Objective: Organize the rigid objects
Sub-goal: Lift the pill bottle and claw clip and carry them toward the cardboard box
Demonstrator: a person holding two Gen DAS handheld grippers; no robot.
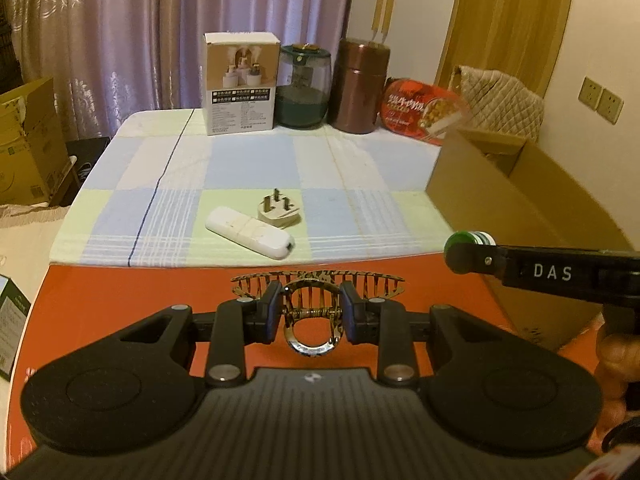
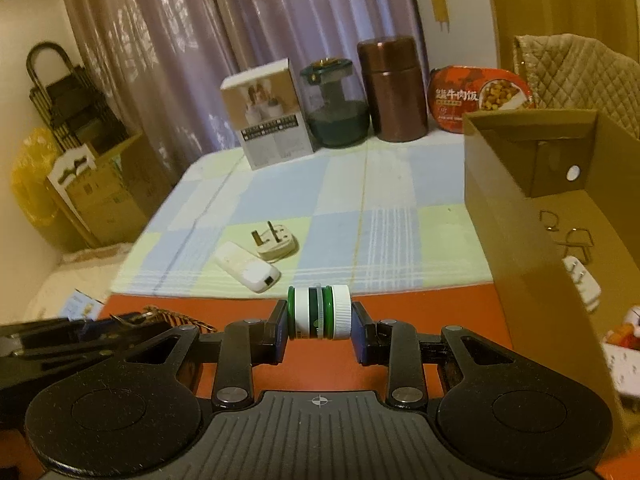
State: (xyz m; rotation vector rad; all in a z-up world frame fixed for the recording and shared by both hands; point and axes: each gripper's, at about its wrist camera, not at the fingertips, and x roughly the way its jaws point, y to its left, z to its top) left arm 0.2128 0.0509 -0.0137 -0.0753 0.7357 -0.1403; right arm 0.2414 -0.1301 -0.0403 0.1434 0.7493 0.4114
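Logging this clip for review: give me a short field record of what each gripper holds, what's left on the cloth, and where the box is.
left gripper: shut on hair claw
right gripper: shut on small jar, green and white, held sideways
on cloth: white remote and plug, side by side
back row: white carton, glass jar, brown canister, red food tub
box: open, at right; metal clips and a white plug inside
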